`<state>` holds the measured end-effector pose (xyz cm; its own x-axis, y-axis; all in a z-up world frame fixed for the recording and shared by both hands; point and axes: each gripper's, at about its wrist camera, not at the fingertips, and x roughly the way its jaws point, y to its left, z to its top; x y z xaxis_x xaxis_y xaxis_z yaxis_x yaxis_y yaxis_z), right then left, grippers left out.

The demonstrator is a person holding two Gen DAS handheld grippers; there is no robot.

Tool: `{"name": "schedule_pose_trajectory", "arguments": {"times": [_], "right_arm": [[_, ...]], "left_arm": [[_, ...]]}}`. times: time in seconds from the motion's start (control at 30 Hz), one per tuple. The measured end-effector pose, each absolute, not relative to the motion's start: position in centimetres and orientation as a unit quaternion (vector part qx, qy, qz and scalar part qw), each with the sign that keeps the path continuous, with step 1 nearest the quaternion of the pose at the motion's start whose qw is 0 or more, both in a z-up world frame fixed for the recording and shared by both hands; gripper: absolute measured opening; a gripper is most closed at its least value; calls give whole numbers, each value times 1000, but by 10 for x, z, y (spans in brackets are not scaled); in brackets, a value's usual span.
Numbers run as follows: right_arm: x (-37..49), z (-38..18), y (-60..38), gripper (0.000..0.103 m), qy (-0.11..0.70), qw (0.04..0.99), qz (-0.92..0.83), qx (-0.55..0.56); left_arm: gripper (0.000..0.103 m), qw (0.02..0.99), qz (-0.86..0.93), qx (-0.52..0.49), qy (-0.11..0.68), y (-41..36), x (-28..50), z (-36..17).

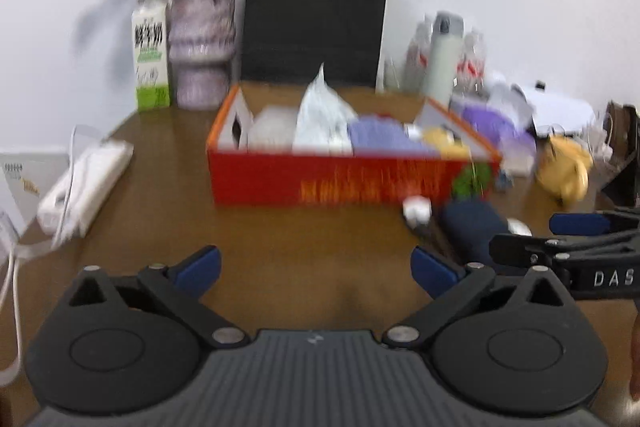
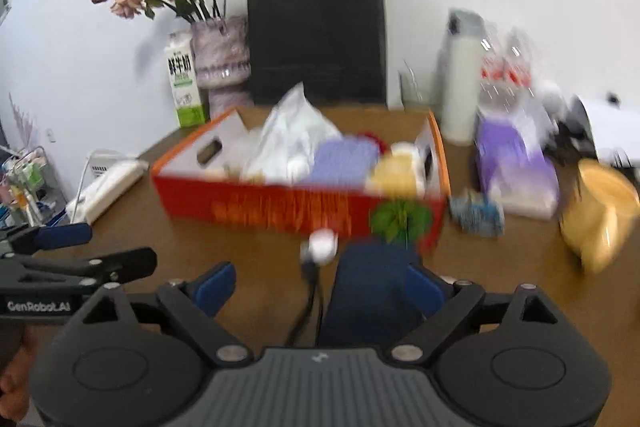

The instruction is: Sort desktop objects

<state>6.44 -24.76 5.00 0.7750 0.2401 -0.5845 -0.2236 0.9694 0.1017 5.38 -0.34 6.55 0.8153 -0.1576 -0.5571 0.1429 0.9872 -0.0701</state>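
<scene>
A red box point(image 1: 352, 179) with an orange rim stands mid-table, packed with a white bag point(image 1: 320, 115), a purple pack point(image 1: 384, 137) and a yellow item. My left gripper point(image 1: 316, 265) is open over bare wood in front of the box, with nothing between its fingers. My right gripper point(image 2: 320, 285) is open too. A dark blue pouch-like object point(image 2: 372, 291) lies on the table under it, close to the right finger, and the pads are not pressing on it. A white charger point(image 2: 320, 247) with a black cable lies beside the pouch. The views are blurred.
A black paper bag point(image 1: 316, 15), a vase of dried flowers point(image 1: 202, 47) and a milk carton point(image 1: 150, 55) stand along the back wall. A white power strip point(image 1: 86, 183) lies at left. Right of the box are a white flask point(image 2: 460, 79), a purple tissue pack point(image 2: 516, 163) and a yellow object point(image 2: 600, 211).
</scene>
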Motion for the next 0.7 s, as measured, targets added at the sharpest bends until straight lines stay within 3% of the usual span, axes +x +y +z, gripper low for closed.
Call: {"name": "schedule_pose_trajectory", "arguments": {"times": [0.27,0.7], "right_arm": [[-11,11,-255,91,290,950,119,11],[-12,-5,-253,93,317,943,97,17]], "left_arm": [[103,946,-61,-6,318,-2,5,29],[103,937,-30,14,348,-7,8,11]]}}
